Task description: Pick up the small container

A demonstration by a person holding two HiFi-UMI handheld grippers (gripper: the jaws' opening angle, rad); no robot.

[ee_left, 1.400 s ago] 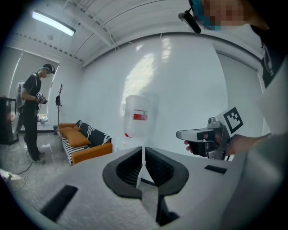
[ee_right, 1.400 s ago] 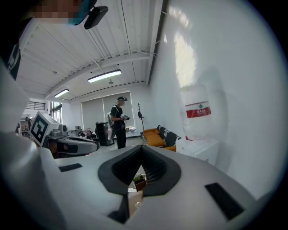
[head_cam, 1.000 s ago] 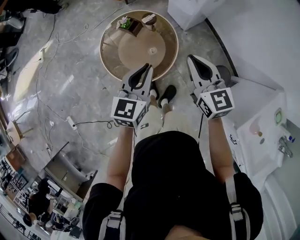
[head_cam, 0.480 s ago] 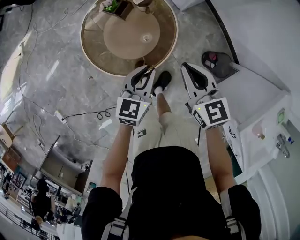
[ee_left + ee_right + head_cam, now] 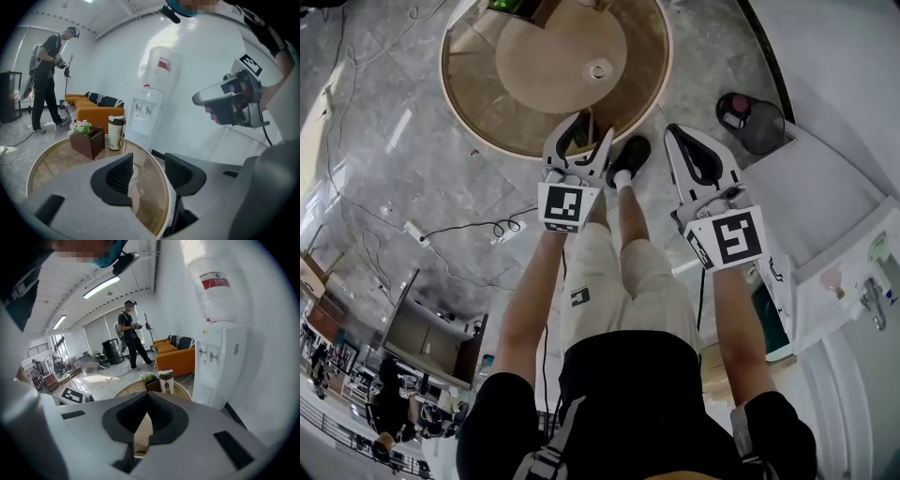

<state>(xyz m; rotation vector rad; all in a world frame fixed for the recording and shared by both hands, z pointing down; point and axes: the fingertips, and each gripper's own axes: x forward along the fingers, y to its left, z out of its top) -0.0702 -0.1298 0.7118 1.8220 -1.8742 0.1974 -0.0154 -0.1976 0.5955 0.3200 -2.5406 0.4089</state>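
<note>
A small round container (image 5: pixel 598 69) sits near the middle of the round wooden table (image 5: pixel 478 103). My left gripper (image 5: pixel 593 125) hovers over the table's near rim, short of the container. Its jaws are opening and nothing is between them; the left gripper view shows only the tabletop in the gap of this gripper (image 5: pixel 149 161). My right gripper (image 5: pixel 675 131) hangs over the floor to the right of the table. In its own view the right gripper (image 5: pixel 147 395) has its tips together and holds nothing.
At the table's far side stand a brown planter box (image 5: pixel 88 140) and a tall lidded cup (image 5: pixel 116 132). Behind them are a water dispenser (image 5: pixel 150 108) and an orange sofa (image 5: pixel 91 110). Another person (image 5: pixel 47 70) stands far left. A cable (image 5: pixel 478 228) lies on the floor.
Both grippers and my view have moved forward toward the table, and the left one now reaches its rim. The left jaws have gone from shut to parted. The right jaws stay shut.
</note>
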